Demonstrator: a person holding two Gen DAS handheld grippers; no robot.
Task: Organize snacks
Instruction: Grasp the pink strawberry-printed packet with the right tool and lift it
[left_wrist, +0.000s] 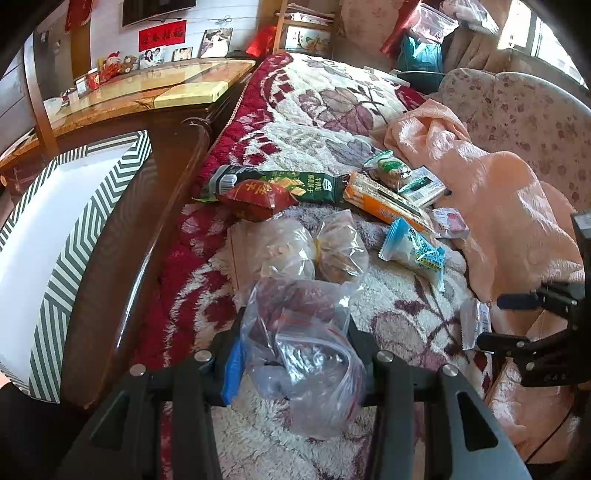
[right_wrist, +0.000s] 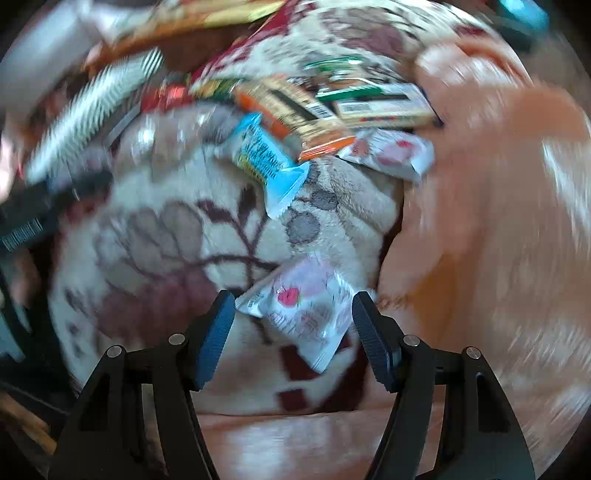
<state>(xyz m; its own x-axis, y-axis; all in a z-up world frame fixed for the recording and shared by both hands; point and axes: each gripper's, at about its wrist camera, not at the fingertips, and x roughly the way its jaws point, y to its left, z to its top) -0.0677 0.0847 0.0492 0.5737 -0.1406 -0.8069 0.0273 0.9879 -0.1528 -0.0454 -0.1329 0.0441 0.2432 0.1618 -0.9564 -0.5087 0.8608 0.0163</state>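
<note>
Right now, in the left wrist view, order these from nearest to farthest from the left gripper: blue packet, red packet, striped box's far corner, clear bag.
1. Clear bag, between the left gripper fingers.
2. Blue packet, ahead right.
3. Red packet, ahead, slightly left.
4. Striped box corner, far left.

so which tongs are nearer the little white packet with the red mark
Right. The right tongs straddle the white packet; the left tongs grip a clear bag further off.

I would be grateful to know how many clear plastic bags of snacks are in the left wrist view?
3: one bag between the left jaws, two knotted bags side by side beyond it. Others may be hidden.
</note>
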